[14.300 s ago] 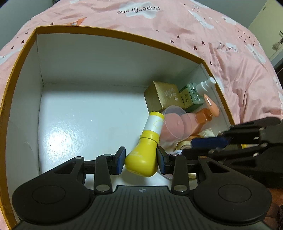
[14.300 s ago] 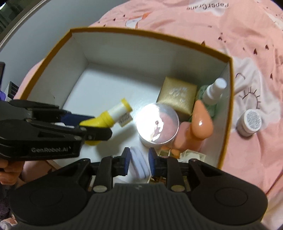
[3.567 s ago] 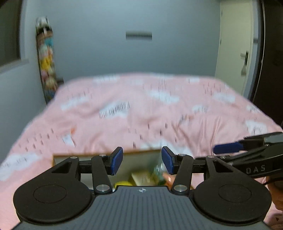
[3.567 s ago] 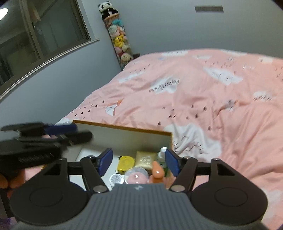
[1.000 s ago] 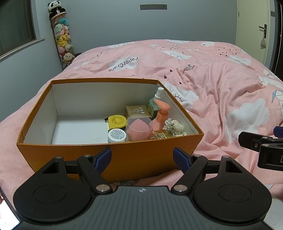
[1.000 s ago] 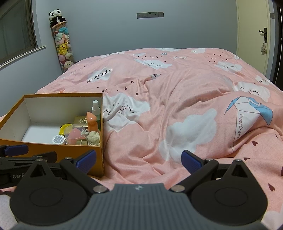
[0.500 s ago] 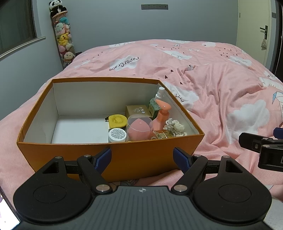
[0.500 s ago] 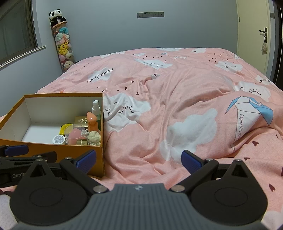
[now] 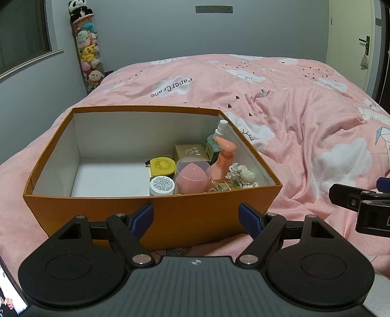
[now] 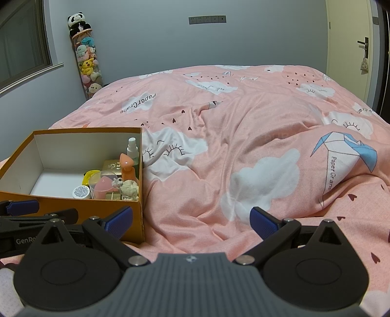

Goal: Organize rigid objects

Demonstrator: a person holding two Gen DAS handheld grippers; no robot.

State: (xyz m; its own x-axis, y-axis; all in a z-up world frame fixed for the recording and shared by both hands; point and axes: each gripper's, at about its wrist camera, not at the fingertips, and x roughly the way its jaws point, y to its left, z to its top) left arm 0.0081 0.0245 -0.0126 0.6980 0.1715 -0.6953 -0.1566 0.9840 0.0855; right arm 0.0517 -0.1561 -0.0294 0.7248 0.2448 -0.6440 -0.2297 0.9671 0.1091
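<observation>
Left wrist view: left claw (image 9: 196, 217) spread wide, nothing between the pads, held just short of the orange box (image 9: 170, 214) on the bed (image 9: 304, 126). Box contents bunched in its right half: yellow bottle (image 9: 162, 166), silver-lid jar (image 9: 162, 185), clear cup with pink sponge (image 9: 192, 174), gold carton (image 9: 191, 152), orange pump bottle (image 9: 223, 158), white spray bottle (image 9: 220, 130), pale crumpled piece (image 9: 241, 175), gold-rimmed item (image 9: 223, 185) partly behind the near wall. Left half of the box floor bare. Right claw only as a black tip at the right edge, cut off.

Right wrist view: right claw (image 10: 191, 222) also wide apart and empty, over bare pink duvet. Box (image 10: 73, 209) sits far left; the same items read smaller, labels unreadable. Left claw's blue pad (image 10: 22, 207) pokes in at the left edge.

Room: grey wall, socket strip (image 10: 207, 19), plush toy column (image 10: 86, 58) in the corner, window left, door right. This view alone shows the blue crane print (image 10: 348, 148).
</observation>
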